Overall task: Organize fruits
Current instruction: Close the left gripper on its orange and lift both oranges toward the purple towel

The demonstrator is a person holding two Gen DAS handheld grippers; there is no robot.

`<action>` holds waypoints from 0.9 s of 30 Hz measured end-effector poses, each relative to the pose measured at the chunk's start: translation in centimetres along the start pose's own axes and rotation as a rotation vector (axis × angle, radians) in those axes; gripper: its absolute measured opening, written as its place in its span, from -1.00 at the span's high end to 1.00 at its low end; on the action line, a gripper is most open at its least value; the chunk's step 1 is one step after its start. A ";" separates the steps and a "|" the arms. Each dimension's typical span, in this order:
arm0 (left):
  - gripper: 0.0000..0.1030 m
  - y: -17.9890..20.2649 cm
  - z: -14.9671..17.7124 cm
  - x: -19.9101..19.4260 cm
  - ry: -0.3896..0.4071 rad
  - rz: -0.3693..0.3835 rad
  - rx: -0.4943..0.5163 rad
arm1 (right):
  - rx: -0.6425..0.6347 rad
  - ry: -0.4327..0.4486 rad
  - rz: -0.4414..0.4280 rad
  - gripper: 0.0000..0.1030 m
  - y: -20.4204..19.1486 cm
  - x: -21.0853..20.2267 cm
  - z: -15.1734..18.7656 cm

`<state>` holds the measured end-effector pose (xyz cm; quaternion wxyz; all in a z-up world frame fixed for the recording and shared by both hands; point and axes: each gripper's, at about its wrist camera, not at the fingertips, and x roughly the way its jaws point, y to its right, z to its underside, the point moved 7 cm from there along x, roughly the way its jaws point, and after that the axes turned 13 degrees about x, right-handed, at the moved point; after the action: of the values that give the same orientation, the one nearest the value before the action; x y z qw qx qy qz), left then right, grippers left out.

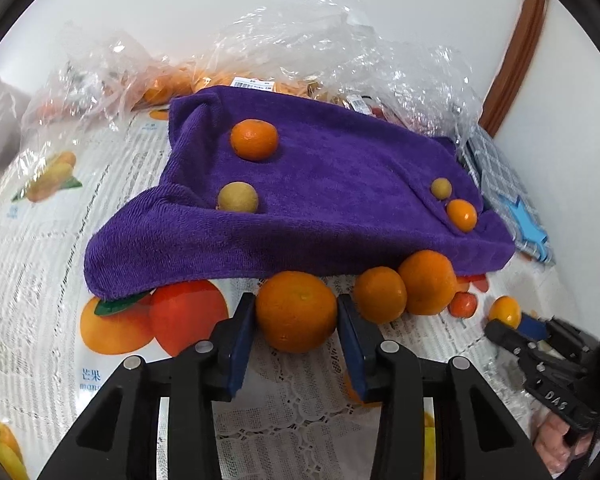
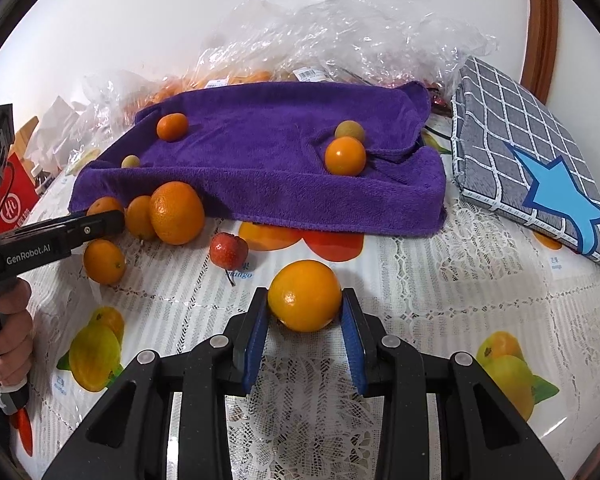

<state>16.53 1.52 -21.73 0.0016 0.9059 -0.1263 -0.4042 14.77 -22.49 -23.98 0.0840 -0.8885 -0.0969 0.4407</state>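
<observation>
The left gripper [image 1: 296,312], low in the middle of the left wrist view, is clamped on an orange [image 1: 296,311]: both blue pads [image 1: 242,344] press its sides, and the fruit sits on the printed tablecloth [image 1: 40,272] just below the front edge of the purple towel [image 1: 320,200]. The right gripper [image 2: 305,306], low in the middle of its own view, grips a smaller orange [image 2: 305,295] the same way, jaws narrowly parted around it, well in front of the towel.

The towel serves as the holding place. On it, in the right wrist view, lie a small orange [image 2: 172,127] at upper left, a pale round fruit [image 2: 131,161] below it, and at right another pale fruit [image 2: 350,129] touching an orange one [image 2: 345,156]. Against the towel's front edge at left sit two more oranges [image 2: 176,213], touching each other; a red fruit [image 2: 228,251] lies near them. Crumpled clear plastic bags [image 2: 340,28] behind the towel hold more orange fruit.
</observation>
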 end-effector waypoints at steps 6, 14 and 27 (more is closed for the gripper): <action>0.26 0.2 0.0 -0.5 0.025 -0.007 0.004 | 0.028 0.023 -0.034 0.32 0.3 -0.6 -0.2; 0.27 -1.1 -0.6 -2.0 0.115 -0.017 -0.060 | 0.093 0.056 -0.071 0.31 1.2 -1.4 -0.7; 0.27 -1.3 -1.3 -3.7 0.197 -0.029 -0.070 | 0.158 0.091 -0.098 0.31 2.2 -2.9 -2.8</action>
<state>15.39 3.54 -18.28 0.0399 0.9423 -0.0981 -0.3174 15.50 -25.50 -20.58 0.1799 -0.8923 -0.1014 0.4016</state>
